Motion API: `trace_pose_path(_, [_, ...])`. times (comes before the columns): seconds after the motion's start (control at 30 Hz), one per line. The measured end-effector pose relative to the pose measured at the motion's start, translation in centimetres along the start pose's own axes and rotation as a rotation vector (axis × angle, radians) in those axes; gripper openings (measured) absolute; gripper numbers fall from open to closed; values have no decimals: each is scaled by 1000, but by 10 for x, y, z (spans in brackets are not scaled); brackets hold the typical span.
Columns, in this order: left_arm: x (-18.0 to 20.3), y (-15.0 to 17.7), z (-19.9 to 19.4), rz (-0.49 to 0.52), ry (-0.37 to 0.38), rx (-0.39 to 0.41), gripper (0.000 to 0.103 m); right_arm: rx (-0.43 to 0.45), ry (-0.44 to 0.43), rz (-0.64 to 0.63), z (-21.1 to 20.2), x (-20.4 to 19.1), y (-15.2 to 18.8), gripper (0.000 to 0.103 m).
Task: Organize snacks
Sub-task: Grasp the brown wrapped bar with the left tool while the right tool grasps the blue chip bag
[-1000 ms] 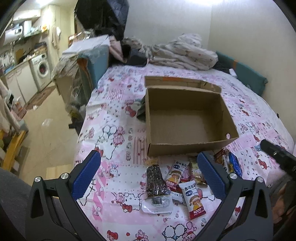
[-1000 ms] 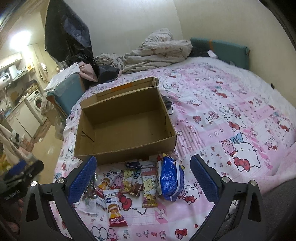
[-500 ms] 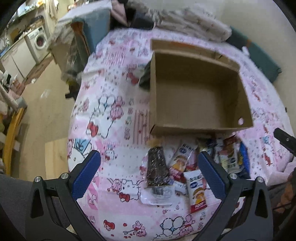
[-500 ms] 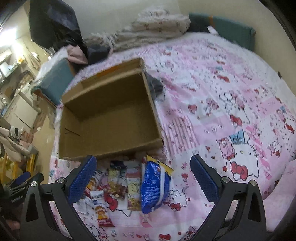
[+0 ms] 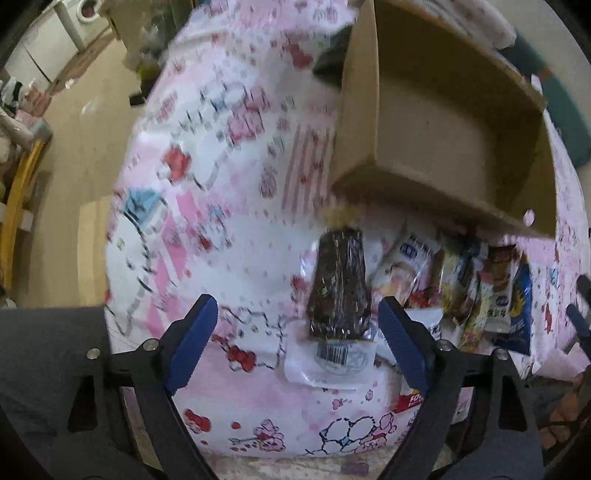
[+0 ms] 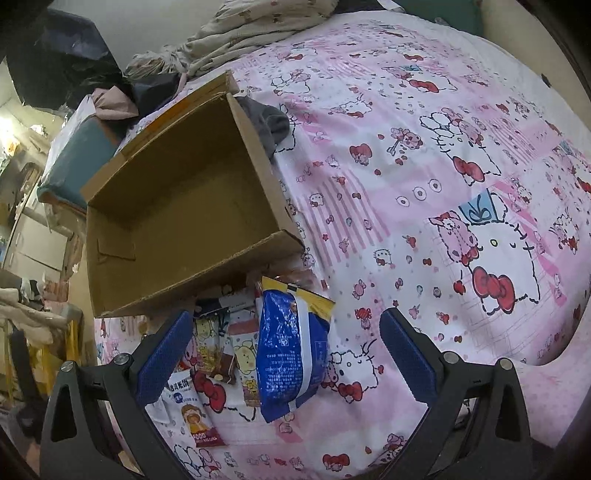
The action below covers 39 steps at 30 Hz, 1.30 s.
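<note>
An open, empty cardboard box (image 5: 436,122) (image 6: 177,206) sits on a bed with a pink cartoon sheet (image 6: 424,184). A row of snack packets lies in front of it. My left gripper (image 5: 297,341) is open, low over a dark brown packet (image 5: 338,291) that lies between its fingers toward the right one. My right gripper (image 6: 284,350) is open, with a blue snack bag (image 6: 291,347) between its fingers. Several small packets (image 6: 218,350) lie left of the blue bag; they also show in the left wrist view (image 5: 465,288).
A dark grey cloth (image 6: 267,122) lies against the box's far right side. Crumpled bedding (image 6: 251,29) is piled at the head of the bed. The bed edge and floor (image 5: 74,140) are to the left, with a yellow wooden frame (image 5: 18,195).
Both grippers have moved down and forward toward the snacks. The left one closed in on the dark brown packet, the right one on the blue bag. Both stay open.
</note>
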<state>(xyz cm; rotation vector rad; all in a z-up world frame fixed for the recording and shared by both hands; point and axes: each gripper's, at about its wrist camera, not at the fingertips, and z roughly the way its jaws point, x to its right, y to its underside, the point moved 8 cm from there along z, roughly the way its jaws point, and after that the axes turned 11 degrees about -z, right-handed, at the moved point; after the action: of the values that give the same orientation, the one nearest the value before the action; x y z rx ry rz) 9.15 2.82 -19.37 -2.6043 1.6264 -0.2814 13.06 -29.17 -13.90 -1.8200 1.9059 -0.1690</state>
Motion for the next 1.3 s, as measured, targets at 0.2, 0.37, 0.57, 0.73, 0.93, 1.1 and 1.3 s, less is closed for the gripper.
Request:
trace_pose_path(0.2, [9, 7, 34, -42, 27, -92, 84, -7, -16, -4, 4, -4, -2, 103])
trace_pose_path(0.37, [20, 12, 53, -11, 15, -160, 84, -26, -19, -22, 8, -8, 2, 103])
trace_pose_path(0.57, [22, 23, 64, 24, 10, -174, 84, -42, -24, -39, 13, -14, 4, 103])
trace_pose_path(0.73, [31, 22, 72, 68, -16, -157, 71, -47, -10, -63, 16, -17, 3, 103])
trace_pose_path(0.93, [48, 16, 54, 75, 16, -157, 54, -49, -3, -53, 15, -12, 5, 103])
trace_pose_path(1.1, [44, 11, 34, 69, 19, -141, 50, -68, 6, -2, 18, 5, 5, 103])
trace_pose_path(1.3, [42, 13, 19, 47, 15, -134, 49, -297, -1, 48, 65, 14, 29, 82])
